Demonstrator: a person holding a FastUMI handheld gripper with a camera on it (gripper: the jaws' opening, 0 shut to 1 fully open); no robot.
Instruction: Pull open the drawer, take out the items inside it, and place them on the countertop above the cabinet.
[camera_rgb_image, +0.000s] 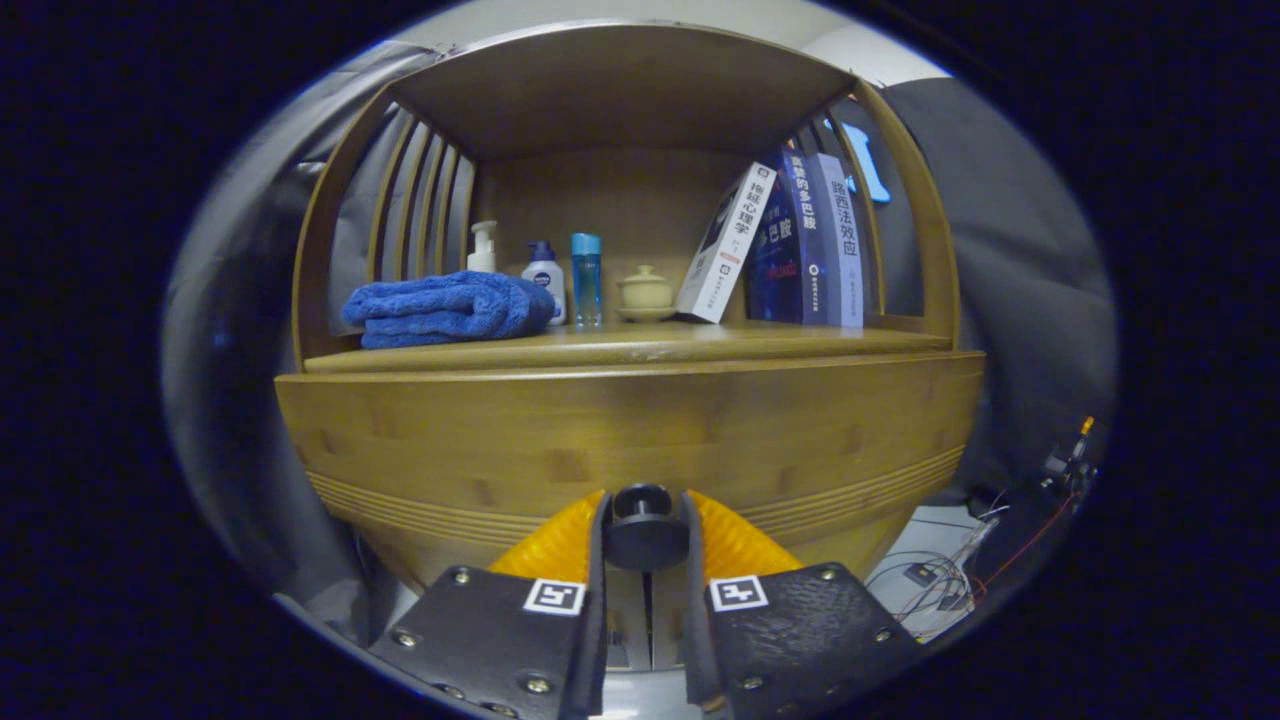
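Bamboo drawer front (640, 440) | hand-held gripper (643, 530) pinching its dark knob (641, 525) | blue towel (450, 308) at surface's (640, 345) left edge

dim, even light | strong fisheye bowing | centre sharp

The wide bamboo-wood drawer front (630, 440) with faint horizontal grooves along its lower part is sitting flush under the front edge of the wooden countertop (640, 350) of the cabinet, looking closed (no gap is showing along its top edge). Its small round dark knob (642, 525) is sticking out at the middle of the drawer's lower part, and the gripper (643, 530) is closing both fingers on the knob's two sides. The drawer's inside is staying hidden, so its items cannot be told.
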